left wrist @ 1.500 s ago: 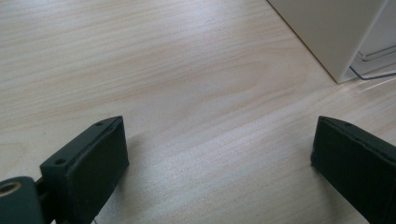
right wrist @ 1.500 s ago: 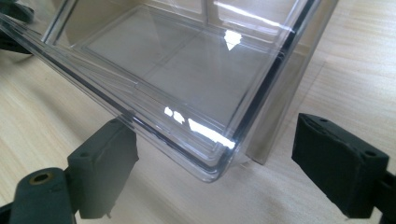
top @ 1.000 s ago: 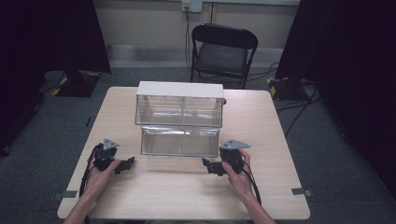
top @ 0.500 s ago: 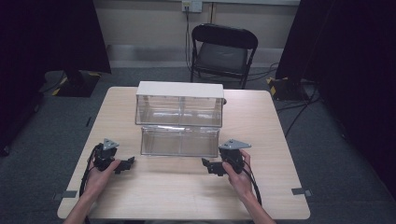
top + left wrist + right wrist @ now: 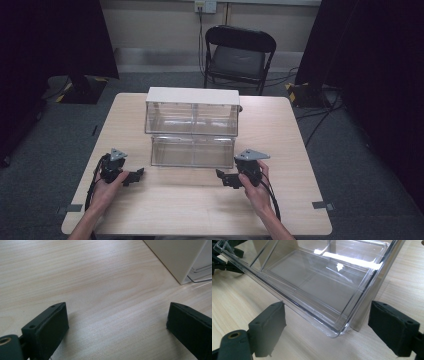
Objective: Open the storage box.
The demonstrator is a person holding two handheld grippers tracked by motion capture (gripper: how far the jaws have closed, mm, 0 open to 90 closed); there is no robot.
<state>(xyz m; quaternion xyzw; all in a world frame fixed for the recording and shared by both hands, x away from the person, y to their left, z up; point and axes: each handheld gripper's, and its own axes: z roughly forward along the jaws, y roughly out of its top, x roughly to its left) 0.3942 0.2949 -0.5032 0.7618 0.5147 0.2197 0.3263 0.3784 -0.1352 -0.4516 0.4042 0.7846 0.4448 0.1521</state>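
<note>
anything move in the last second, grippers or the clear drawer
Nothing visibly changed. The left gripper and right gripper rest open on the table as before, holding nothing, and the clear drawer is still pulled out from the white-topped case.

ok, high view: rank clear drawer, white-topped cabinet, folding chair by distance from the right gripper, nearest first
1. Clear drawer: just ahead and left of the right gripper, pulled out toward the person.
2. White-topped cabinet: behind the drawer, mid-table.
3. Folding chair: on the floor beyond the table's far edge.
</note>
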